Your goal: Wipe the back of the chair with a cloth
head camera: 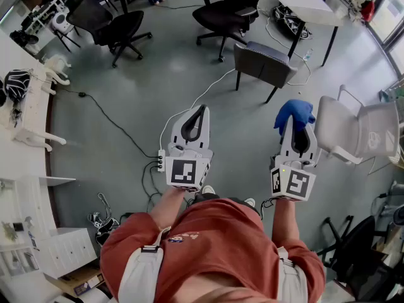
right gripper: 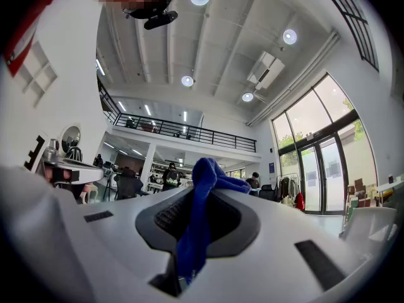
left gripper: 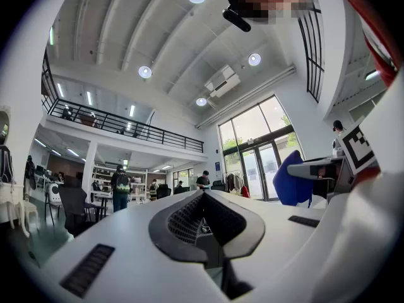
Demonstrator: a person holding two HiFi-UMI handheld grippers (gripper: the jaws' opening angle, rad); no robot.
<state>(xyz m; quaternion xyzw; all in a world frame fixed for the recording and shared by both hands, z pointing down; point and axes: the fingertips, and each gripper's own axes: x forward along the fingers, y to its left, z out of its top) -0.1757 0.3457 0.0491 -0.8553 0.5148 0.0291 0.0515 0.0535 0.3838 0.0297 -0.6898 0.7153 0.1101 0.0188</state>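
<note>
Closest in, below the head camera, is the person's rust-red shirt, with both forearms reaching out over the grey floor. Taking the pale grey armchair with a moulded plastic shell as the landmark: far to its left and further off stands a black swivel office chair. Well to the armchair's left, the left gripper, white with a square-marker cube on its rear, is held over the floor. In the left gripper view its jaws are pressed together at the tips with nothing between them. A thin white cable runs across the floor just beyond it. Further away, up and left of the armchair, stands a dark grey upholstered chair on thin black legs, its back toward the person. Just beside the armchair's left edge is the right gripper, and its jaws pinch a bright blue cloth. The cloth bunches over the tips and, in the right gripper view, hangs down between the closed jaws as a blue fold. It is near the armchair's back, and the pictures do not show it touching.
</note>
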